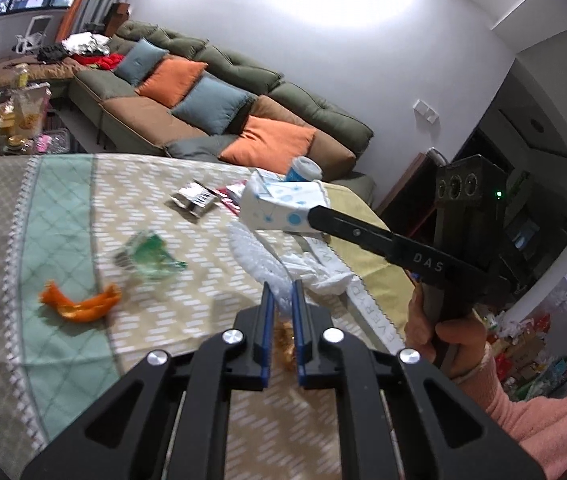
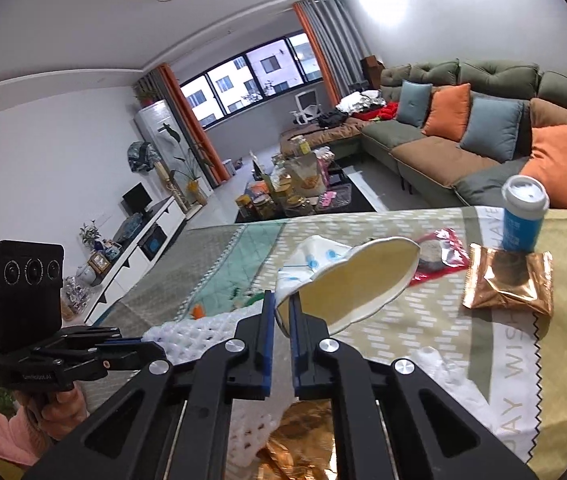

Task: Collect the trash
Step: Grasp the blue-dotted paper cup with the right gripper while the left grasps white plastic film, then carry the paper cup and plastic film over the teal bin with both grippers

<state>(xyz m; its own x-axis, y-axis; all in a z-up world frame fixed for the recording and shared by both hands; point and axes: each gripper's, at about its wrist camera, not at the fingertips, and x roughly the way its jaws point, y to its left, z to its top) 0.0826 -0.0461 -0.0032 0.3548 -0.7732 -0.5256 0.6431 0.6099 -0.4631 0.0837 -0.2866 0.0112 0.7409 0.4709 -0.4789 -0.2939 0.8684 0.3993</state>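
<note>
Left gripper [image 1: 281, 300] pinching white foam netting [image 1: 257, 258]; right gripper [image 2: 282, 312] clamping crushed paper cup [image 2: 347, 280] aloft. Remaining on tablecloth [image 1: 63, 208]: orange peel [image 1: 79, 300], green wrapper [image 1: 149, 256], gold packet [image 2: 509, 280]. Collection looking barely underway.

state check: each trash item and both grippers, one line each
right gripper: shut on the paper cup's rim
paper cup: crushed, held off the table, on its side
left gripper: shut on foam net
foam net: pinched, partly lying on the tablecloth
orange peel: loose on cloth
green wrapper: crumpled, loose
gold wrapper: flat on cloth
blue cup: upright, lid on
</note>
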